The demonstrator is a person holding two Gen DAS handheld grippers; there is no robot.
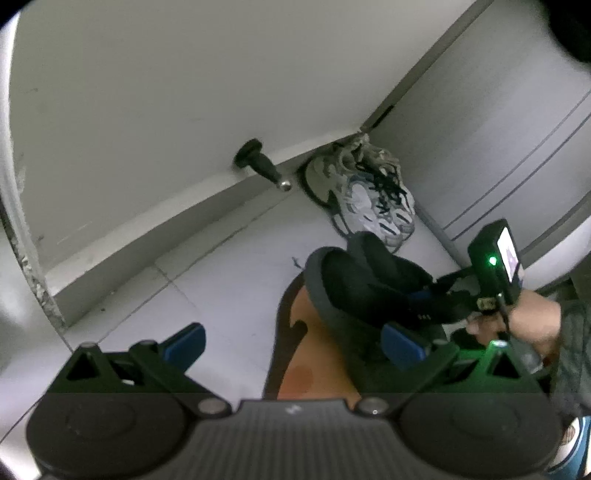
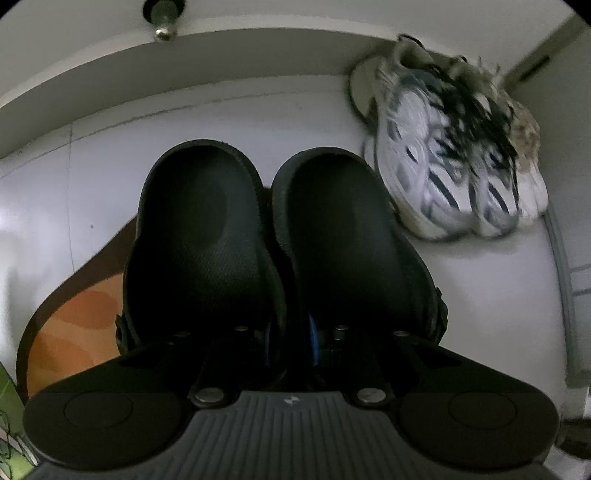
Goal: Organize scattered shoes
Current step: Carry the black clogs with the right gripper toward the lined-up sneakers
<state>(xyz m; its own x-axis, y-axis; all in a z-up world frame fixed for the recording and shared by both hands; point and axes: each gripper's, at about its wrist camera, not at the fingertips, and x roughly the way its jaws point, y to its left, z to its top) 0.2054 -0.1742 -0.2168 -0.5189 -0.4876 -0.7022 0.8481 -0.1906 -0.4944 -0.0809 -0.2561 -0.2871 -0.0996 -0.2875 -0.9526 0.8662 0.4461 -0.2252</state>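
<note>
A pair of black clogs [image 2: 229, 229] is pinched side by side, and my right gripper [image 2: 291, 332] is shut on their inner walls near the heels. In the left wrist view the same clogs [image 1: 369, 288] hang from the right gripper [image 1: 436, 295], which a person's hand [image 1: 524, 317] holds, just short of the sneakers. White-and-grey sneakers with black laces [image 1: 373, 199] [image 2: 454, 166] stand in the corner, with beige shoes [image 1: 332, 166] [image 2: 528, 136] behind them. My left gripper [image 1: 295, 339] stands open low over the mat, nothing between its blue pads [image 1: 188, 339].
An orange mat with a dark border [image 1: 306, 354] [image 2: 74, 325] lies on the pale tiled floor. A black door stopper [image 1: 262, 166] [image 2: 164, 22] sticks out of the white wall. A grey panelled door [image 1: 498, 129] closes the right side. A blue-and-white shoe [image 1: 576, 443] shows bottom right.
</note>
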